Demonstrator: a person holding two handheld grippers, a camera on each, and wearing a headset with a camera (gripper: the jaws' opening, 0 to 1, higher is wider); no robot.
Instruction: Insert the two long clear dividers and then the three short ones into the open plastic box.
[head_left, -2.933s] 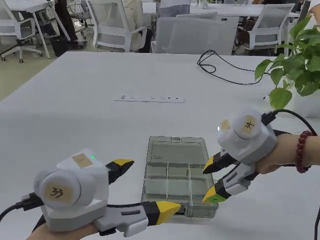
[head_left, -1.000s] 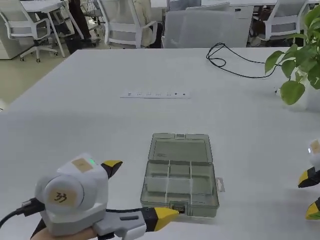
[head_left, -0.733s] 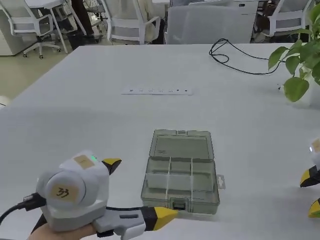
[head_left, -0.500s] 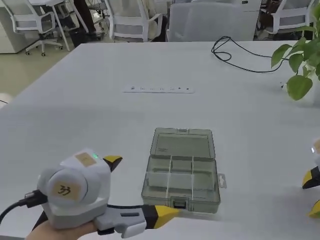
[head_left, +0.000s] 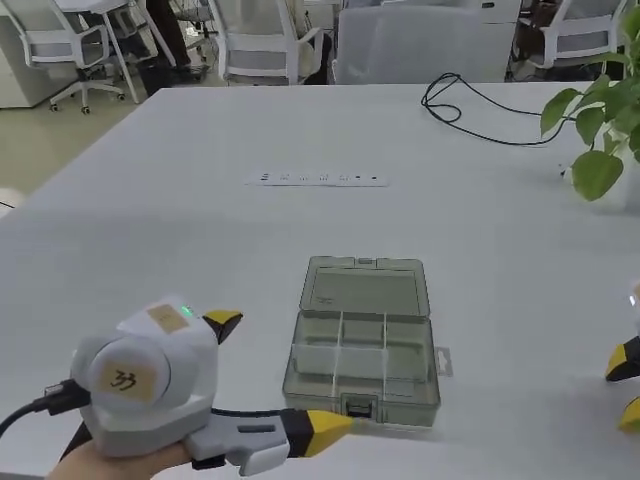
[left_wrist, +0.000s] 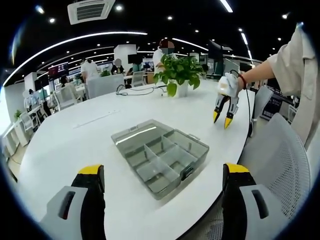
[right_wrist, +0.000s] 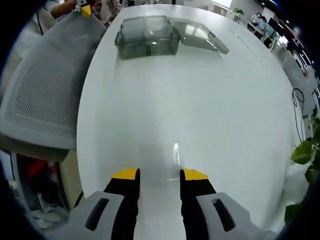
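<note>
The open clear plastic box (head_left: 362, 348) lies on the white table, its lid (head_left: 365, 287) folded flat on the far side. Clear dividers (left_wrist: 156, 156) stand inside it and split it into several compartments. My left gripper (head_left: 276, 371) is open just left of the box's near corner, with nothing between its fingers; in the left gripper view the box (left_wrist: 160, 156) sits ahead between the jaws. My right gripper (head_left: 623, 388) is open and empty at the right edge, well clear of the box. The right gripper view has the box (right_wrist: 147, 36) far ahead, beyond bare table.
A white power strip (head_left: 320, 179) lies on the table beyond the box. A black cable (head_left: 480, 110) curls at the far right, near a potted plant (head_left: 600, 120). Grey mesh chairs (right_wrist: 45, 95) stand along the near table edge.
My right gripper has drawn back from the box's right side to the right edge of the head view. The left gripper has stayed open beside the box. The camera has shifted slightly.
</note>
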